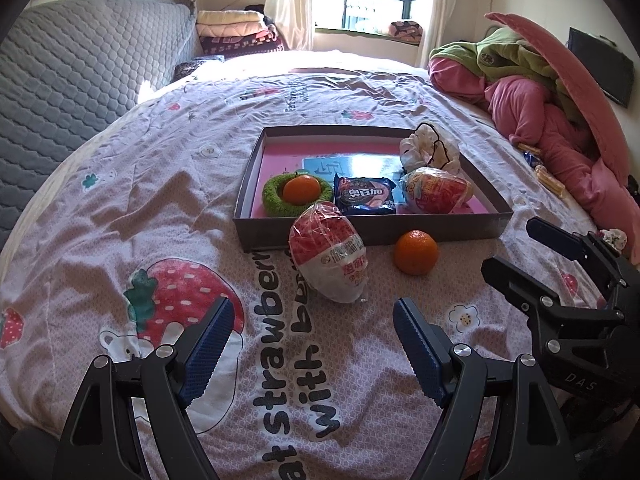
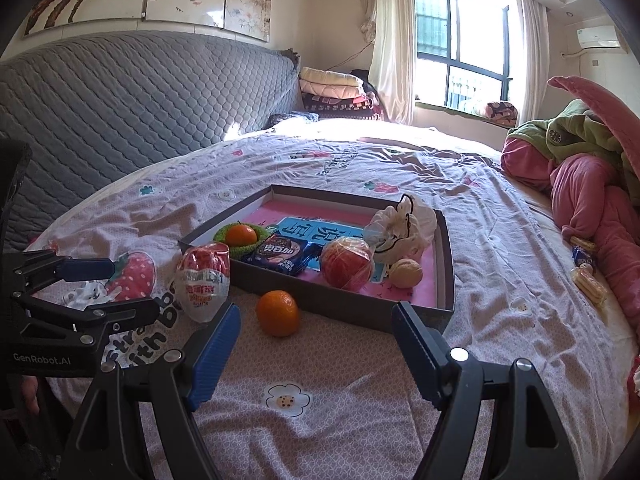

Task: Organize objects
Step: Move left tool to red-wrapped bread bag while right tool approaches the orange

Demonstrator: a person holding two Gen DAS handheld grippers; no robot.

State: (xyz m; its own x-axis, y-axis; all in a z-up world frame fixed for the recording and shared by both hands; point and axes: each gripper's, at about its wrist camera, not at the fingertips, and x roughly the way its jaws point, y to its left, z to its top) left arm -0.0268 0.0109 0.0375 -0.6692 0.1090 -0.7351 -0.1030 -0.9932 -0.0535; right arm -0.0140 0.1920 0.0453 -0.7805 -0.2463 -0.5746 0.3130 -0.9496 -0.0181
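A shallow grey tray with a pink floor lies on the bed. In it are an orange inside a green ring, a blue biscuit pack, a red wrapped egg and a white plastic bag. On the sheet in front lie a red-and-white wrapped egg and a loose orange. My left gripper is open just short of the egg. My right gripper is open just short of the loose orange.
A strawberry-print sheet covers the bed. A grey quilted headboard stands at the left. Pink and green bedding is piled at the right, with small snack packs beside it. The other gripper shows in each view.
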